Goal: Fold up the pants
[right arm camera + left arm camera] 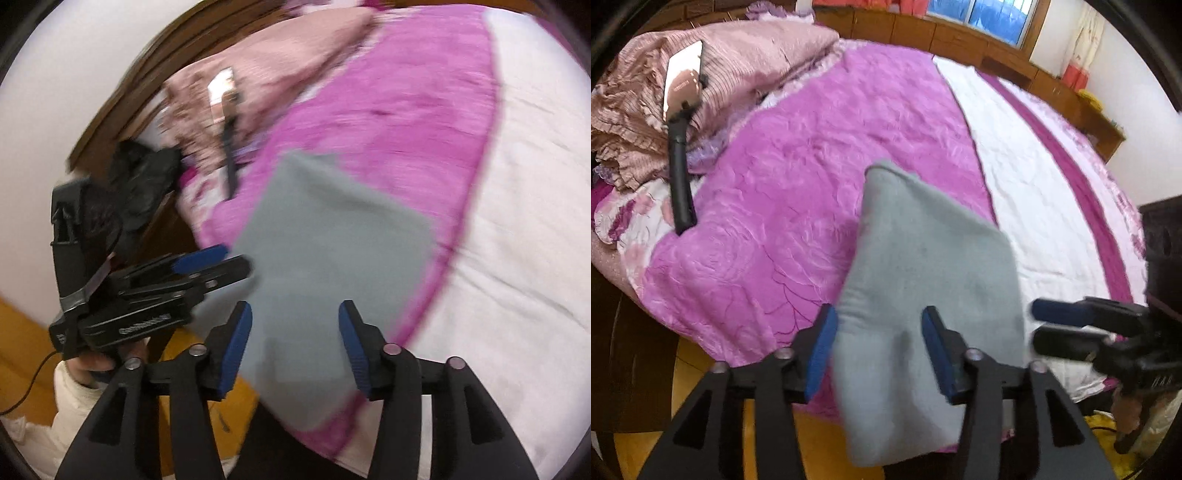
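The grey pants (923, 258) lie folded into a compact rectangle on the pink bedspread (783, 206), their near end hanging over the bed's edge. My left gripper (879, 347) hovers over that near end, open, with its blue pads (822, 350) straddling the cloth without pinching it. My right gripper (1038, 323) comes in from the right beside the pants. In the right wrist view the pants (332, 240) look blurred; my right gripper (295, 343) stands open above their near end, and my left gripper (236, 260) sits at their left edge, held by a hand in a white sleeve.
A phone on a black stick (681, 155) leans on the dusty-pink pillows (746, 62) at the back left. A white quilt (1027, 192) covers the bed's right side. Wooden cabinets (923, 33) and a window stand behind. A black bundle (144, 184) rests by the bed's edge, above the orange floor (820, 443).
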